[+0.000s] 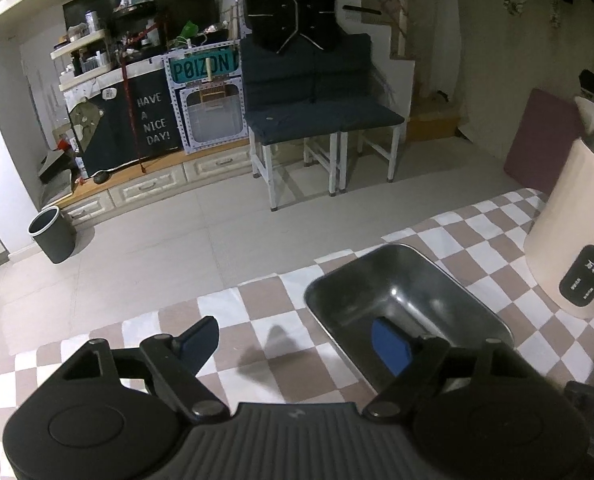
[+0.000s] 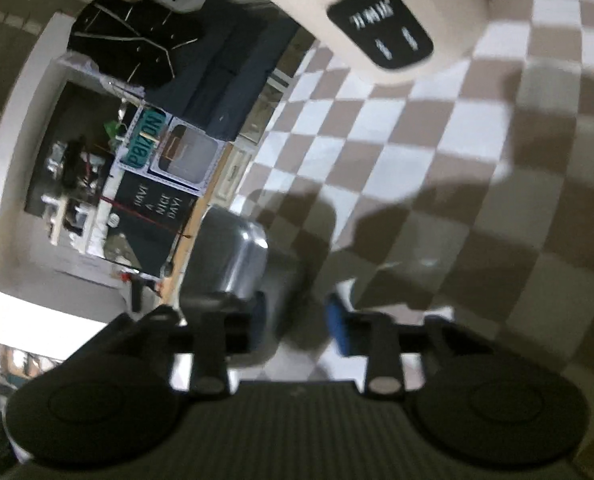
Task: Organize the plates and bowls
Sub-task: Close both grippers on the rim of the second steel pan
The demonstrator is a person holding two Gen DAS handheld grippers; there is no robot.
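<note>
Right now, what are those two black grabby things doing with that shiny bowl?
A person holds a hand-held gripper in each hand over a checkered tablecloth. The left hand-held gripper is open, one blue finger hanging over the steel tray-like bowl, not gripping it. The right hand-held gripper is open too, nothing between its fingers, beside the same bowl. A cream appliance stands nearby.

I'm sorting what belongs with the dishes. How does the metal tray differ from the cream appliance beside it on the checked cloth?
The metal tray is low, rectangular, open-topped and shiny grey; the cream appliance is tall, rounded and matte. The tray's surface is plain, while the appliance carries a black label panel. The left gripper has one blue finger inside the tray; nothing touches the appliance. Both stand on the checked cloth.
</note>
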